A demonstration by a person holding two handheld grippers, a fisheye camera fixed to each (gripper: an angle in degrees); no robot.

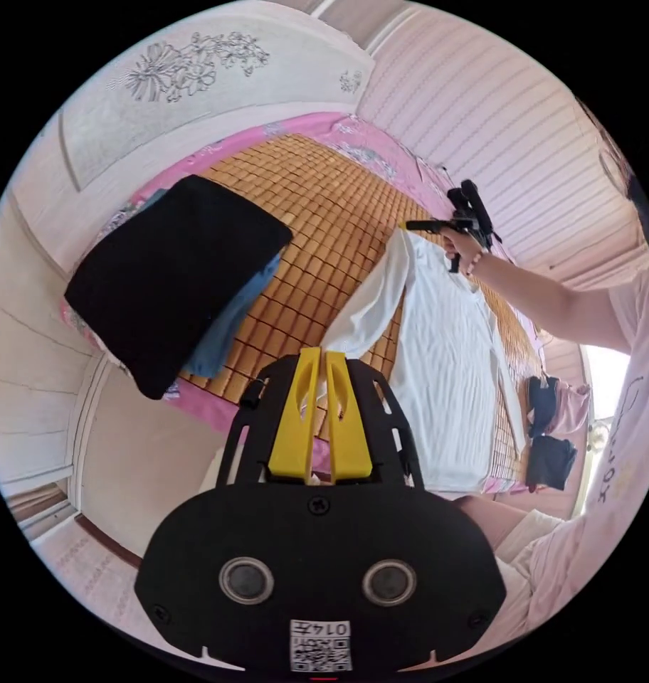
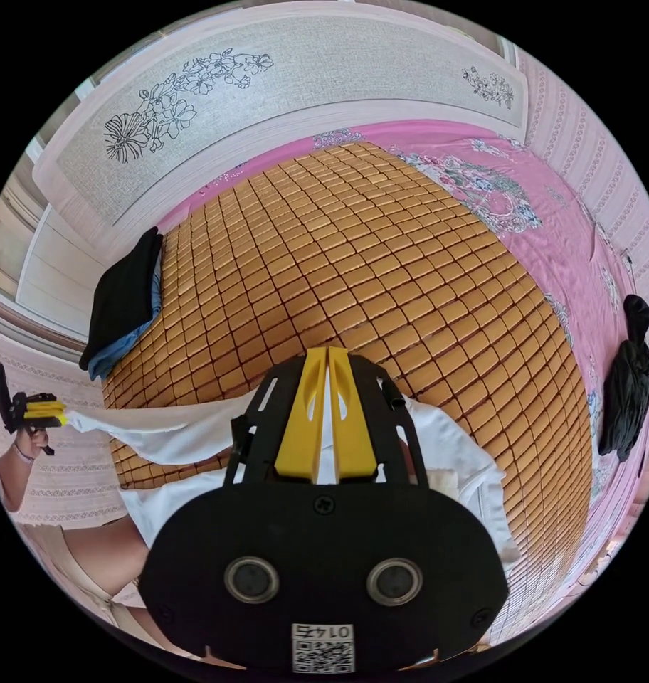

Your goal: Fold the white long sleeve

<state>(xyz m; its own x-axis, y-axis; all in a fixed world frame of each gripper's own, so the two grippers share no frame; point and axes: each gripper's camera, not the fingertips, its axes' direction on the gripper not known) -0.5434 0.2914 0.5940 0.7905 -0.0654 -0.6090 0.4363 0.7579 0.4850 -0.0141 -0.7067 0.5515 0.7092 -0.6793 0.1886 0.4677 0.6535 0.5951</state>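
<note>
The white long sleeve shirt [image 1: 445,356] lies lengthwise on a bamboo mat [image 1: 324,206], one sleeve [image 1: 371,306] lifted off it. My left gripper [image 1: 322,354] is shut on that sleeve's cuff end. Farther along the mat, a hand holds my right gripper [image 1: 408,225], which pinches the shirt near the shoulder. In the right gripper view, my right gripper [image 2: 326,352] is shut with white cloth of the shirt [image 2: 445,441] between its jaws. The sleeve [image 2: 168,430] stretches left to my left gripper [image 2: 61,415].
A folded black garment [image 1: 175,277] rests on a blue one at the mat's corner near the headboard [image 2: 282,78]. Dark clothes [image 2: 627,377] lie on the pink sheet [image 2: 552,206] at the bed's edge. The person's arm [image 1: 552,299] reaches over the shirt.
</note>
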